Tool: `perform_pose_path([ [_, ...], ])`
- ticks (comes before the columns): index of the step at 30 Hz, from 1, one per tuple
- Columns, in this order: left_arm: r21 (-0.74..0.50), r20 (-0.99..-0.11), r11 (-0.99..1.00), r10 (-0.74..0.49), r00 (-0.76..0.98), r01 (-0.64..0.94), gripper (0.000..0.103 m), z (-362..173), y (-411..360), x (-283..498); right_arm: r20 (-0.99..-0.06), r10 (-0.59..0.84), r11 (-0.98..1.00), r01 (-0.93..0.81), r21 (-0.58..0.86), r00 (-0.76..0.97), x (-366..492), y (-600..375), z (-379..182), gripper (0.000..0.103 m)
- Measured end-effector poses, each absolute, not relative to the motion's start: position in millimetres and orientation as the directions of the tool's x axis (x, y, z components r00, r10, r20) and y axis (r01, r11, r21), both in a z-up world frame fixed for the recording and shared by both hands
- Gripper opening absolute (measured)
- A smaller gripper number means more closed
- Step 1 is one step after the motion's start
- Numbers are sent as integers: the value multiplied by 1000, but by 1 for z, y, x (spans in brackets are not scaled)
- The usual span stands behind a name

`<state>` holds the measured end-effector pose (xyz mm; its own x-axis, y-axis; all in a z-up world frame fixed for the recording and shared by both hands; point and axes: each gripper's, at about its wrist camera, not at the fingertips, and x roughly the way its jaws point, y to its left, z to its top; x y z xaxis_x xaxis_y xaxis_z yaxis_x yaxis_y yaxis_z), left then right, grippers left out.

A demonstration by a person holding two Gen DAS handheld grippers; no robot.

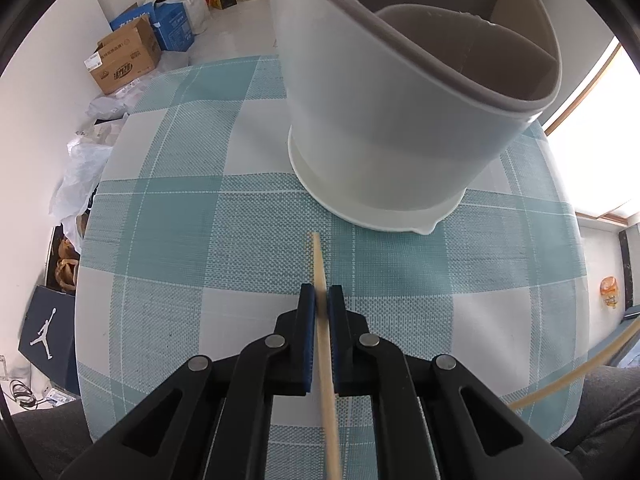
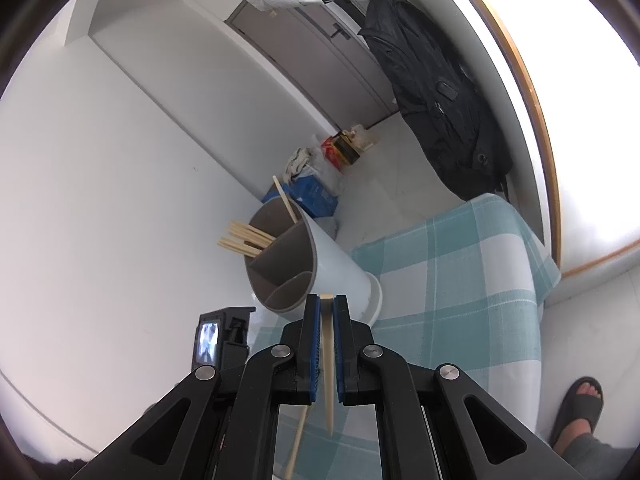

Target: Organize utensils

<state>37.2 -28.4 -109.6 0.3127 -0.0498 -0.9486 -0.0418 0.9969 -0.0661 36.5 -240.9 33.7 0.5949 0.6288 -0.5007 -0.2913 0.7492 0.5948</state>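
A table covered by a checked cloth (image 1: 224, 216) in pale teal and white squares, woven in texture, which hangs over the table's edge. Standing directly on the cloth is a white utensil holder (image 1: 384, 148), upright on a flared base ring with a small spout-like lip; its grey interior is split by partitions into compartments. Around the holder's base, only bare cloth shows on every visible side.

Bright daylight throughout, pouring from the blown-out, wood-framed window (image 1: 592, 92) at right, pure white glare there. Soft, faint shadows under the tall white plastic utensil holder (image 1: 384, 128). Strong fisheye bending and dark vignetting at edges; slight blur close in.
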Motion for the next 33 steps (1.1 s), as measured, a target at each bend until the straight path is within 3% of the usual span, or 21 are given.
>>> perform_pose_path([
  [17,-175,-885,984,-145,441,-27,2,-81,-20,26,-520,603,777,-297,555,605,36,-228,29,6],
  [33,-293,-761,956,-245,601,19,2,-39,-5,3,-515,602,787,-346,510,610,29,-195,34,5],
])
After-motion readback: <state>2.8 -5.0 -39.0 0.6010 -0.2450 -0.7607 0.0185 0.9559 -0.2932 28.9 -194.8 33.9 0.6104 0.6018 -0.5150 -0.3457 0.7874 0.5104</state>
